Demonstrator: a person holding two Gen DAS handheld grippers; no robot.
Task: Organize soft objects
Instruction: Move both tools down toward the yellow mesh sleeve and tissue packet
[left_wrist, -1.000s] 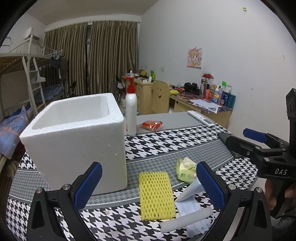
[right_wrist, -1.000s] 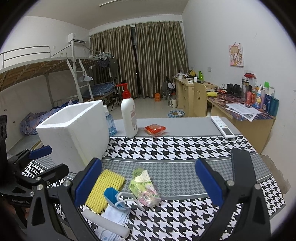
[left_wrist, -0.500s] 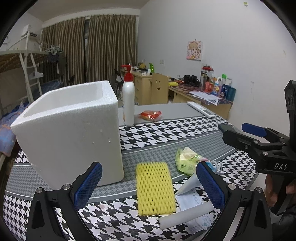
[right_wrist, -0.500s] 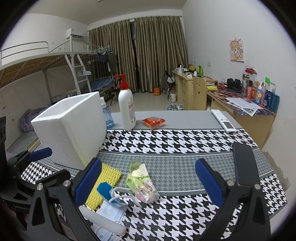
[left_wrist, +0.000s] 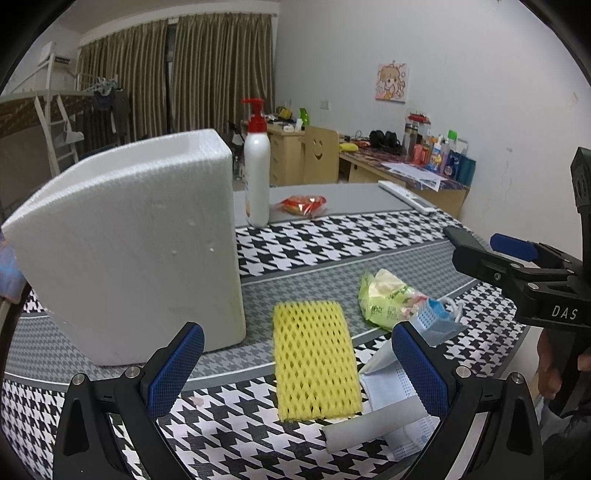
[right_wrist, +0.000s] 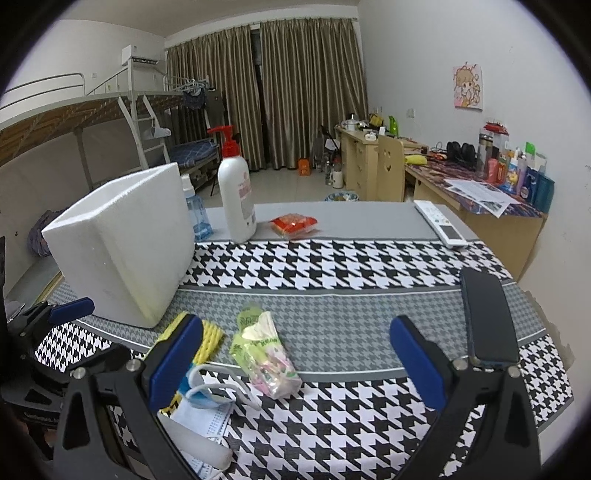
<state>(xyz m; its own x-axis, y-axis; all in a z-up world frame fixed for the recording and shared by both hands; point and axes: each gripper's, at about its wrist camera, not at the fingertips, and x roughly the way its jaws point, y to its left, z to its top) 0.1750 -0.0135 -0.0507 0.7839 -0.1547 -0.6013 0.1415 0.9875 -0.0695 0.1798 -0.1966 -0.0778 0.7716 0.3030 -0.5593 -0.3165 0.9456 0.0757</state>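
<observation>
We hold our left gripper (left_wrist: 295, 363) low over the near edge of the table (right_wrist: 332, 273), its blue pads spread wide with nothing between them. Just ahead of it lies the yellow foam net (left_wrist: 316, 360), flat on the houndstooth cloth. To the left of the net stands the white foam box (left_wrist: 133, 243), upright and open at the top, its near corner just beside the net. To the right of the net sits the green tissue pack (left_wrist: 388, 299), and nearer us a blue face mask (left_wrist: 436, 321), a second face mask (left_wrist: 395, 391) and a white foam tube (left_wrist: 373, 432) lie together.

Our right gripper (right_wrist: 295, 363) also stands wide open and empty, above the tissue pack. A dark phone (right_wrist: 487, 317) lies to the right, well apart from the soft things. Far on the table stand a pump bottle (right_wrist: 236, 195) and a red snack packet (right_wrist: 293, 224).
</observation>
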